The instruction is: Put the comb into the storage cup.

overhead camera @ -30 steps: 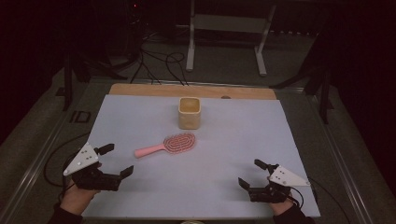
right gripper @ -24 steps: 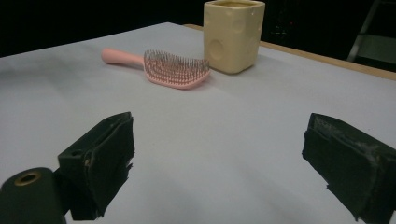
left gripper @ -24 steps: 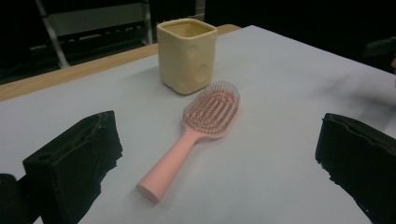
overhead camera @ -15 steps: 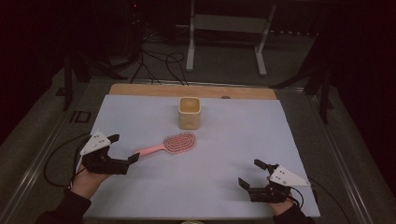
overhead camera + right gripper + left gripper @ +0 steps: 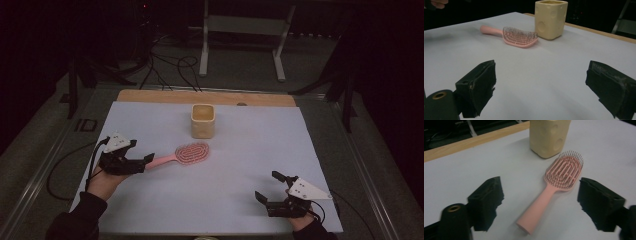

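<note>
One pink plastic hairbrush (image 5: 182,154) lies bristles up on the pale tabletop (image 5: 260,150), one cream square ceramic cup (image 5: 203,120) stands upright just beyond its head, and two claws are in play. The left claw (image 5: 145,163) sits at the handle end; its jaws have just been closing, and in the left gripper view the handle (image 5: 537,210) lies between them, not yet pinched. The right claw (image 5: 267,192) rests well apart near the front edge, jaws spread wide on nothing. Between it and the brush, bare tabletop. Beyond the tabletop's far wooden edge (image 5: 165,96), black cables (image 5: 170,67) trail across the floor.
</note>
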